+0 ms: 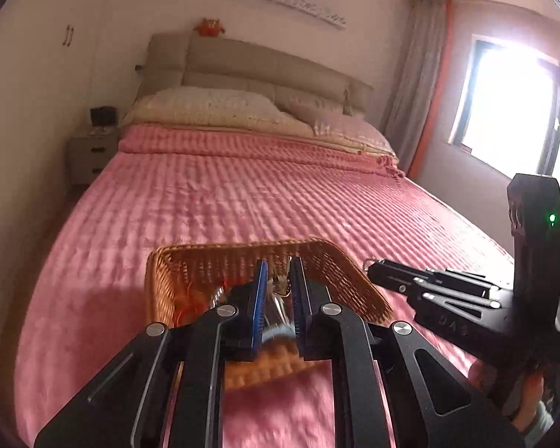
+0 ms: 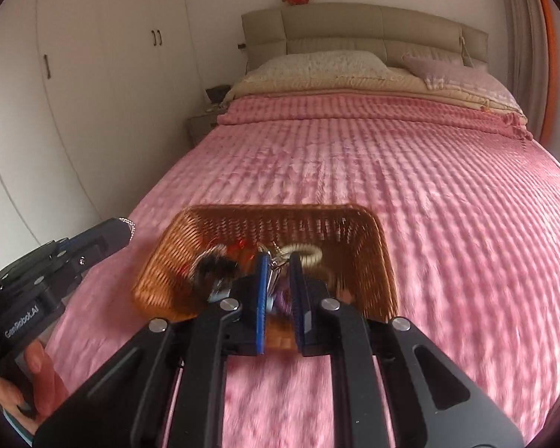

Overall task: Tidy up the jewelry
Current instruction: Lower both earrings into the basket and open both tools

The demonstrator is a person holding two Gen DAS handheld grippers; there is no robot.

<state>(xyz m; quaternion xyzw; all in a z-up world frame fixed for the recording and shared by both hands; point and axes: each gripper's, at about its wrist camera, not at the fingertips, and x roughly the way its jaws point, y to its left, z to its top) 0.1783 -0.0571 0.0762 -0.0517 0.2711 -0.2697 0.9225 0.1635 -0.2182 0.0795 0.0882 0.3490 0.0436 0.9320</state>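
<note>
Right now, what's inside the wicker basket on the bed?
The wicker basket holds a cream ring-shaped band, a dark fuzzy piece and something red. The right gripper covers the basket's middle.

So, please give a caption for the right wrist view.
Right gripper above a wicker basket on a pink bed.
</note>
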